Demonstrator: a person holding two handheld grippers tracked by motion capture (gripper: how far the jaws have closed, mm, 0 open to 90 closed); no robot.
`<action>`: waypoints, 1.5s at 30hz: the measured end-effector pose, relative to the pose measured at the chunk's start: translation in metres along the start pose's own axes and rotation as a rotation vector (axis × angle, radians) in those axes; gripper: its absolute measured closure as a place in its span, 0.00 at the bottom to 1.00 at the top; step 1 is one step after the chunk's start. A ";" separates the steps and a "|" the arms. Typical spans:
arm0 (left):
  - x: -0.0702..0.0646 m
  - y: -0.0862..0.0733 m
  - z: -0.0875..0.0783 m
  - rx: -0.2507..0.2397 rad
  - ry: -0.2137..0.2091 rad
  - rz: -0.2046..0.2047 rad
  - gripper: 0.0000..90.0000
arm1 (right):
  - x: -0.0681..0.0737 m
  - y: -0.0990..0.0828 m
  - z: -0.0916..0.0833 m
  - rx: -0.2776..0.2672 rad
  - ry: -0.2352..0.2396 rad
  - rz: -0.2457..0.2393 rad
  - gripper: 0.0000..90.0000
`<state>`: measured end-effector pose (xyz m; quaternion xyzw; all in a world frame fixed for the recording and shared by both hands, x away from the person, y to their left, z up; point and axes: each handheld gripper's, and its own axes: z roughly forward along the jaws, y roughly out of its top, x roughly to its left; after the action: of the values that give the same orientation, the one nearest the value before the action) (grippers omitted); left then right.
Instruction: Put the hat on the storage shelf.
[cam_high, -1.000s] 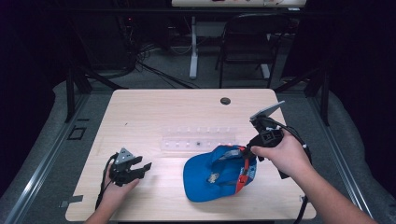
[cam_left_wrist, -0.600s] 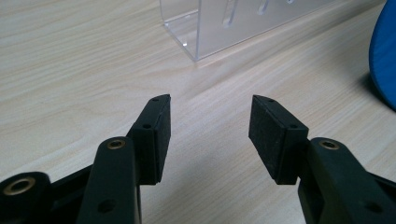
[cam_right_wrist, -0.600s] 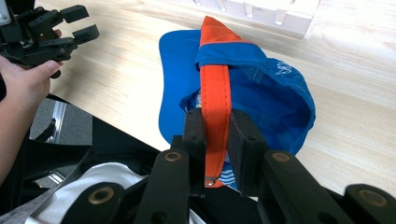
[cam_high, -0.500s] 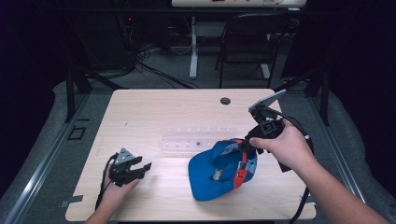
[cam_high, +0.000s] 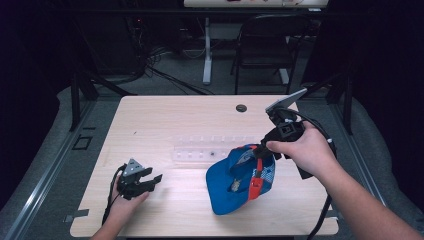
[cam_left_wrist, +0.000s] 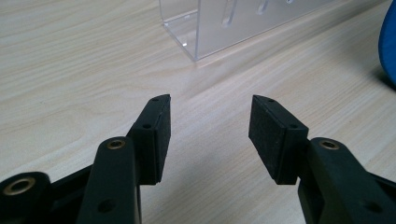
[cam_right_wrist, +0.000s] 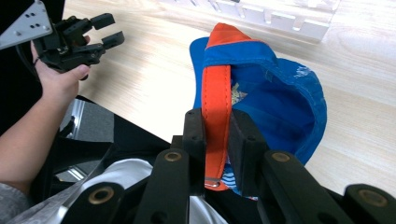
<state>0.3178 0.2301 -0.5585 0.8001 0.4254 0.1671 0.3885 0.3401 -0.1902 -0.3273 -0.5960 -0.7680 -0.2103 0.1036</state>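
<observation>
A blue cap (cam_high: 235, 180) sits upside down on the near right part of the light wooden desk (cam_high: 165, 120), its brim toward the near side and its orange strap (cam_right_wrist: 216, 112) arching over the opening; the right tool (cam_high: 260, 152) reaches into it from the far right, held in the person's right hand (cam_high: 305, 150). In the right gripper view the two black jaws are clenched on the orange strap — the band runs straight up between the pads (cam_right_wrist: 194, 128), pinched flat, with the blue lining of the cap spreading beyond it to the right.

The left tool (cam_high: 150, 179) rests low at the near left of the desk, well apart from the cap, held in the left hand (cam_high: 125, 200); its jaws stand wide apart and grasp nothing — in the left gripper view bare wood shows between the two pads (cam_left_wrist: 271, 135), and the pads touch no object.

A clear plastic rack (cam_high: 215, 149) lies across the middle of the desk, just beyond the cap's far edge; its corner shows ahead of the left tool's jaws, apart from them. A small dark round fitting (cam_high: 241, 107) is set in the desk near the far edge.
</observation>
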 end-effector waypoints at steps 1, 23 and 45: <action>0.000 0.000 0.000 -0.002 -0.001 0.000 0.55 | -0.001 0.001 -0.001 0.007 0.007 -0.003 0.87; 0.000 0.000 -0.001 -0.002 -0.002 0.001 0.55 | -0.022 0.002 0.013 -0.004 0.393 0.122 0.87; -0.017 0.004 0.001 -0.025 -0.027 0.035 0.55 | -0.019 0.004 0.008 -0.075 0.546 0.124 0.87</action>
<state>0.3105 0.2145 -0.5552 0.8047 0.4042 0.1682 0.4011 0.3500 -0.2025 -0.3416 -0.5664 -0.6654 -0.3848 0.2972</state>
